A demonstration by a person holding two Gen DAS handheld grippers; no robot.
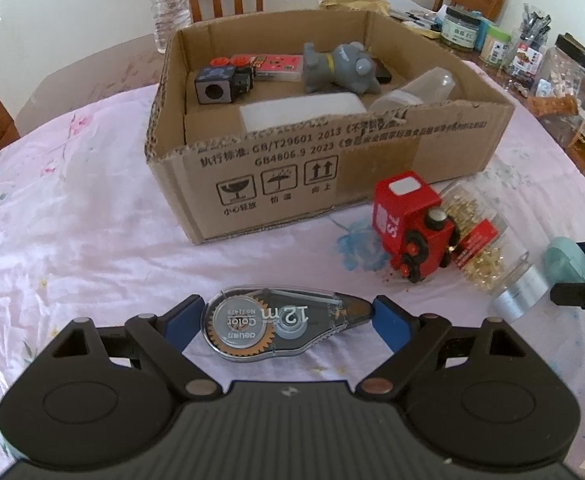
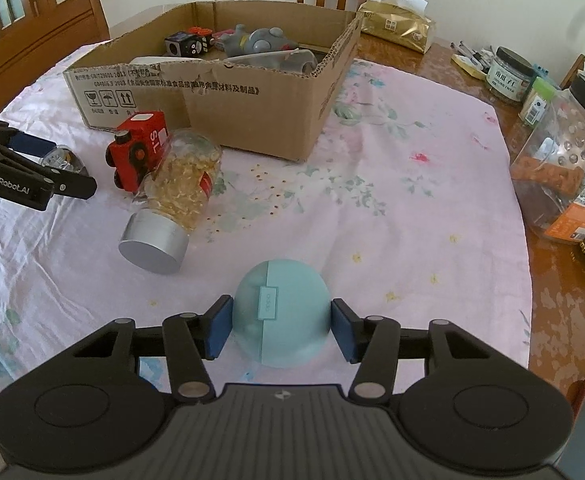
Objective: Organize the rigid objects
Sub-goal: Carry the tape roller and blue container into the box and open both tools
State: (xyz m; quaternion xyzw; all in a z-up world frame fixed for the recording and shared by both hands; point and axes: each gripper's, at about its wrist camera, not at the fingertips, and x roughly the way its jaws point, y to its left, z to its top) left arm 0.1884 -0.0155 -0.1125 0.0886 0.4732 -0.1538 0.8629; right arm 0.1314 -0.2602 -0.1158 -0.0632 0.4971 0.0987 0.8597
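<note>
A clear correction tape dispenser (image 1: 280, 322) lies on the pink floral cloth, and my left gripper (image 1: 286, 304) is shut on it, one blue pad at each end. My right gripper (image 2: 280, 304) is shut on a teal dome-shaped case (image 2: 282, 312), its pads pressing both sides. Between the two lie a red toy train (image 1: 412, 224) and a tipped clear jar of gold pins (image 2: 180, 192), touching each other. Behind them stands an open cardboard box (image 1: 372, 160) holding a grey toy animal (image 1: 336, 68), black cubes (image 1: 216, 84), a white block and a clear bottle.
Tall jars and containers (image 2: 564, 168) crowd the table's right edge. A gold tissue pack (image 2: 396, 28) and a water bottle (image 1: 168, 0) stand behind the box. Wooden chairs ring the table. Small loose beads (image 2: 268, 184) dot the cloth right of the jar.
</note>
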